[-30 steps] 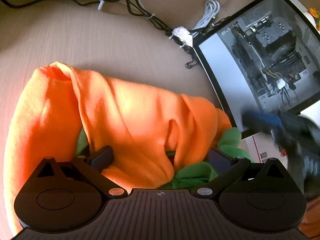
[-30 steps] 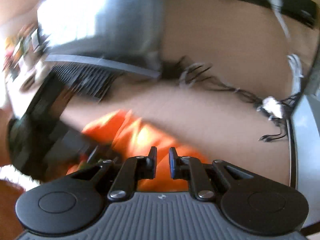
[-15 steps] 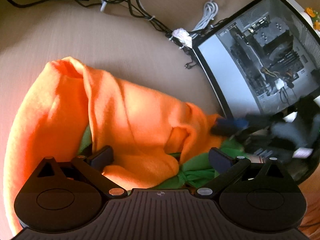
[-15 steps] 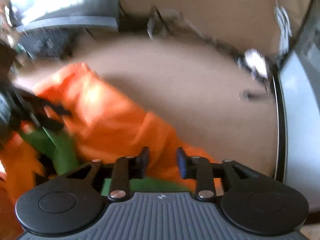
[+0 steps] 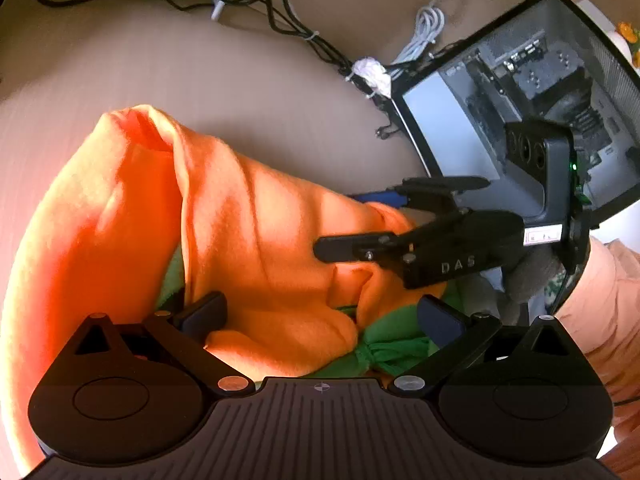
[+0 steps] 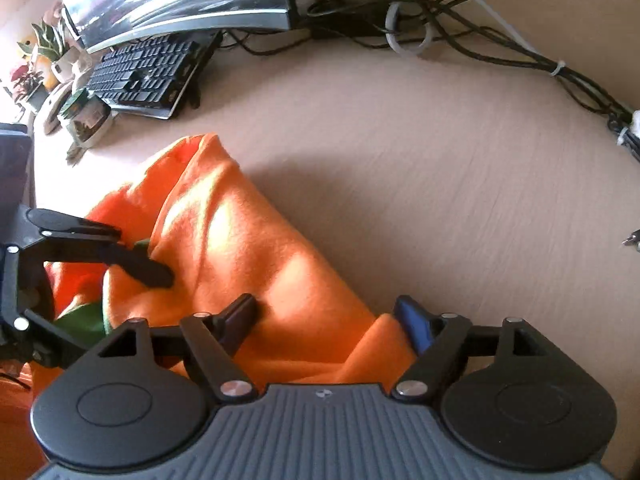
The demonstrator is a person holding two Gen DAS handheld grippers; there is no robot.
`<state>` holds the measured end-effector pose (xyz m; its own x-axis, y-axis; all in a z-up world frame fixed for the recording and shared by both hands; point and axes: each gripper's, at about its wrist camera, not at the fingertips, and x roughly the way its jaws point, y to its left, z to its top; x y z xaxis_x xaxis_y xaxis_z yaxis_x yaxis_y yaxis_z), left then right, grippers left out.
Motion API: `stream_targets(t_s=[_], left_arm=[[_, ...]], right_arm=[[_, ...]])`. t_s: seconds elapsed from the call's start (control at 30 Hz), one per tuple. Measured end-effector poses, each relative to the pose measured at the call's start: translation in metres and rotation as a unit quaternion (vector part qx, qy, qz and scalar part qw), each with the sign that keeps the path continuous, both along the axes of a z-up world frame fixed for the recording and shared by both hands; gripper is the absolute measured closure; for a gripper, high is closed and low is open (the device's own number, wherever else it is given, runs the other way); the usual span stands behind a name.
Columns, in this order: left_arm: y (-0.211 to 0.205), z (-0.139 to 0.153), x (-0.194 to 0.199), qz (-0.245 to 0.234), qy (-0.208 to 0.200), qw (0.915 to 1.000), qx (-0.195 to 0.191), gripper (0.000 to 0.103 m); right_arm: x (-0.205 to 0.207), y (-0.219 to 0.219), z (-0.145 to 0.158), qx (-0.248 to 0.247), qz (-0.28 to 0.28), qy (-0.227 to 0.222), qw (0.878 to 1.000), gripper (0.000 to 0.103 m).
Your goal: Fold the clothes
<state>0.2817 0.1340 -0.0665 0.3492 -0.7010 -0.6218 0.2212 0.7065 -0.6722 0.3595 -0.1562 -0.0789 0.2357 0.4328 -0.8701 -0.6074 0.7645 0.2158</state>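
Right wrist view showed the orange garment (image 6: pixel 240 248) lying as one long bundle on the desk (image 6: pixel 440 160), its long axis running from a raised tip near the keyboard (image 6: pixel 140 76) down to the right gripper (image 6: pixel 332 320). This gripper stood directly over the near end of the garment. Its jaws were opening, with a fold of orange cloth between them but not pinched. The left gripper (image 5: pixel 320 316) was on the other side of the garment, its fingers spread wide over orange and green cloth (image 5: pixel 384 344), holding nothing. Both were about equally near, I think. Beside the garment, toward the cables (image 6: pixel 500 28), the desk was bare, so a fold could open that way. The computer case (image 5: pixel 520 112) stood close to the garment's near end and limited the room there.
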Motion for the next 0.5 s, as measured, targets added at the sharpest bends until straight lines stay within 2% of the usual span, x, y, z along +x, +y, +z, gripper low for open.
stream_targets(t_s=[0.07, 0.1, 0.17, 0.27, 0.3, 0.33, 0.37, 0.43, 0.5], left_arm=[[0.001, -0.001, 0.001, 0.003, 0.002, 1.0000, -0.005, 0.000], [0.001, -0.001, 0.001, 0.003, 0.001, 1.0000, -0.006, 0.000], [0.002, -0.001, 0.004, 0.011, 0.004, 0.9999, -0.011, 0.000], [0.002, 0.004, 0.014, 0.035, 0.008, 0.9993, -0.015, 0.000], [0.005, 0.010, 0.019, 0.049, 0.004, 0.9987, -0.012, 0.000], [0.010, 0.020, 0.023, 0.066, -0.006, 0.9978, -0.008, 0.000], [0.016, 0.032, 0.024, 0.082, -0.021, 0.9964, -0.007, 0.000], [0.035, 0.060, 0.023, 0.113, -0.060, 0.9917, -0.010, 0.000], [0.054, 0.084, 0.017, 0.136, -0.093, 0.9862, -0.010, 0.000]], right_arm=[[-0.011, 0.009, 0.003, -0.006, 0.015, -0.017, 1.000, 0.060], [-0.017, 0.013, 0.005, -0.009, 0.022, -0.027, 0.999, 0.063], [-0.021, 0.017, 0.011, -0.013, 0.023, -0.047, 0.999, 0.077], [-0.018, 0.019, 0.026, -0.017, 0.022, -0.084, 0.996, 0.089], [-0.015, 0.020, 0.035, -0.017, 0.024, -0.102, 0.994, 0.091], [-0.012, 0.021, 0.044, -0.017, 0.027, -0.121, 0.992, 0.098], [-0.010, 0.021, 0.055, -0.021, 0.026, -0.147, 0.989, 0.098], [-0.015, 0.025, 0.080, -0.044, 0.040, -0.219, 0.974, 0.101], [-0.031, 0.035, 0.100, -0.081, 0.074, -0.306, 0.946, 0.103]])
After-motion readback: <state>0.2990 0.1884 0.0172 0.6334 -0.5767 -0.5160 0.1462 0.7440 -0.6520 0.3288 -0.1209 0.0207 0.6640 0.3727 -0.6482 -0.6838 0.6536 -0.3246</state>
